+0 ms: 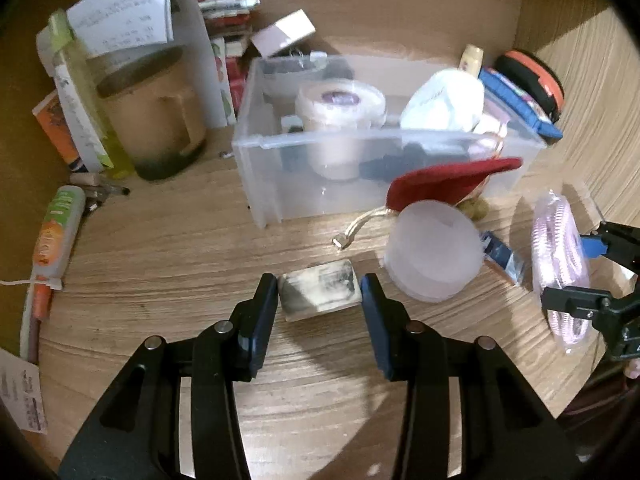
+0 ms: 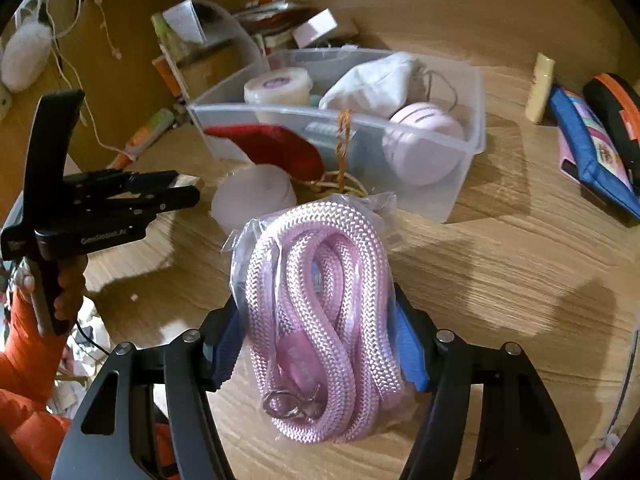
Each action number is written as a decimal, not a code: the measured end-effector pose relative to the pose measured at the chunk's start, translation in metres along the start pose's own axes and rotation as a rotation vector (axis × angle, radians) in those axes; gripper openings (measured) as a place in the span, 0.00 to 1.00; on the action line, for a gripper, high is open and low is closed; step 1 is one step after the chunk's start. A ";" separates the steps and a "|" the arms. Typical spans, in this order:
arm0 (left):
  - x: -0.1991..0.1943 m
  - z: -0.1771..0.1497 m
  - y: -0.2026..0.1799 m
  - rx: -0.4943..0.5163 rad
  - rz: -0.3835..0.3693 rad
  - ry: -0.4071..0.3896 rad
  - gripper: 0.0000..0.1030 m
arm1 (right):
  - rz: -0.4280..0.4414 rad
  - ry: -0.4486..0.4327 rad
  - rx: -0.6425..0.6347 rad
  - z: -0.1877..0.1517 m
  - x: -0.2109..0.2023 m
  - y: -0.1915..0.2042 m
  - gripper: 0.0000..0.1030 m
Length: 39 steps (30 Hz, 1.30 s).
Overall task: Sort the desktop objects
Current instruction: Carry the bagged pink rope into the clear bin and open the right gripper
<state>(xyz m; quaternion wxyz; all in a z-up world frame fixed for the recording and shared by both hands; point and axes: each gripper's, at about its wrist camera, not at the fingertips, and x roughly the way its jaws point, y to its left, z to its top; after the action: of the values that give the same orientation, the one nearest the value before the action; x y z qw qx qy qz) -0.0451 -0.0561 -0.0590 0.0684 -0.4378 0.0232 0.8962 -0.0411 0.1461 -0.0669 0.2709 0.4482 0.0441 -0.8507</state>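
Note:
In the left wrist view my left gripper (image 1: 319, 285) is shut on a small smudged white eraser block (image 1: 318, 294), its blue pads pressing both ends, just over the wooden desk (image 1: 180, 264). My right gripper (image 2: 318, 306) is shut on a clear bag of coiled pink rope (image 2: 320, 320) with a metal clasp at its near end. The same bag (image 1: 560, 264) shows at the right edge of the left wrist view, between the right gripper's fingers (image 1: 568, 300). A clear plastic bin (image 1: 280, 152) (image 2: 460, 184) stands beyond both, holding a white jar, a white pouch and a pink round case.
A frosted round tub (image 1: 432, 256) and a red cloth piece (image 1: 448, 182) lie in front of the bin. A glass mug (image 1: 152, 120), papers and a tube (image 1: 60, 232) crowd the left. A blue pouch (image 2: 592, 152) and black-orange case (image 2: 616, 108) lie right. An orange sleeve (image 2: 24, 344) holds the left gripper (image 2: 190, 189).

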 end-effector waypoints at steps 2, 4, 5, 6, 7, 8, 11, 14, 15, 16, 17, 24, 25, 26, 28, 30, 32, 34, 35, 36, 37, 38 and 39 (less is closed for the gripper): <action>-0.007 0.002 0.000 -0.003 0.000 -0.018 0.41 | -0.004 -0.021 0.010 0.001 -0.009 -0.004 0.60; -0.015 0.003 -0.002 -0.004 -0.001 -0.039 0.41 | -0.007 -0.041 0.018 0.003 -0.016 -0.005 0.60; -0.018 0.004 -0.002 -0.005 -0.001 -0.047 0.41 | -0.010 -0.051 0.022 0.004 -0.020 -0.005 0.60; -0.023 0.004 -0.002 -0.006 -0.001 -0.059 0.41 | -0.012 -0.063 0.028 0.004 -0.025 -0.007 0.60; -0.026 0.006 -0.002 -0.007 -0.001 -0.067 0.41 | -0.013 -0.076 0.035 0.005 -0.029 -0.009 0.60; -0.029 0.006 -0.003 -0.008 -0.001 -0.076 0.41 | -0.016 -0.089 0.042 0.008 -0.033 -0.009 0.60; -0.039 0.011 -0.003 -0.009 -0.003 -0.107 0.41 | -0.033 -0.132 0.058 0.013 -0.044 -0.013 0.60; -0.049 0.017 -0.005 -0.012 -0.005 -0.140 0.41 | -0.049 -0.166 0.080 0.023 -0.050 -0.015 0.60; -0.052 0.018 -0.005 -0.014 -0.007 -0.150 0.41 | -0.050 -0.173 0.086 0.026 -0.051 -0.016 0.60; -0.054 0.020 -0.006 -0.016 -0.011 -0.159 0.41 | -0.053 -0.183 0.092 0.028 -0.054 -0.018 0.60; -0.056 0.021 -0.006 -0.018 -0.012 -0.167 0.41 | -0.059 -0.197 0.096 0.033 -0.055 -0.019 0.60; -0.066 0.035 -0.003 -0.035 -0.010 -0.214 0.41 | -0.055 -0.283 0.104 0.062 -0.068 -0.021 0.60; -0.066 0.037 -0.002 -0.038 -0.013 -0.217 0.41 | -0.054 -0.296 0.108 0.066 -0.069 -0.021 0.60; -0.066 0.039 -0.001 -0.044 -0.016 -0.218 0.41 | -0.053 -0.304 0.113 0.071 -0.069 -0.022 0.60; -0.065 0.045 0.003 -0.052 -0.039 -0.218 0.41 | -0.067 -0.313 0.134 0.080 -0.067 -0.024 0.60; -0.065 0.050 0.006 -0.061 -0.054 -0.218 0.41 | -0.074 -0.317 0.151 0.087 -0.063 -0.027 0.60; -0.065 0.054 0.009 -0.063 -0.048 -0.226 0.41 | -0.057 -0.319 0.171 0.095 -0.058 -0.031 0.60; -0.066 0.057 0.011 -0.066 -0.038 -0.234 0.41 | -0.055 -0.325 0.182 0.103 -0.053 -0.033 0.60; -0.065 0.059 0.013 -0.069 -0.038 -0.237 0.41 | -0.062 -0.330 0.185 0.107 -0.051 -0.033 0.60; -0.064 0.062 0.015 -0.073 -0.038 -0.238 0.41 | -0.066 -0.332 0.186 0.110 -0.048 -0.033 0.60; -0.062 0.065 0.017 -0.077 -0.035 -0.238 0.41 | -0.066 -0.332 0.188 0.113 -0.045 -0.034 0.60; -0.059 0.068 0.020 -0.081 -0.032 -0.237 0.41 | -0.061 -0.330 0.194 0.117 -0.042 -0.035 0.60; -0.056 0.070 0.022 -0.085 -0.029 -0.234 0.41 | -0.056 -0.325 0.196 0.120 -0.038 -0.035 0.60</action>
<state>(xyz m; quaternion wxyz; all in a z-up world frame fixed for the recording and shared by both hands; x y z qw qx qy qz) -0.0692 -0.0768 0.0274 0.0651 -0.3330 -0.0292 0.9402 -0.1301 0.1537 0.0289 0.2059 0.3276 -0.0710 -0.9194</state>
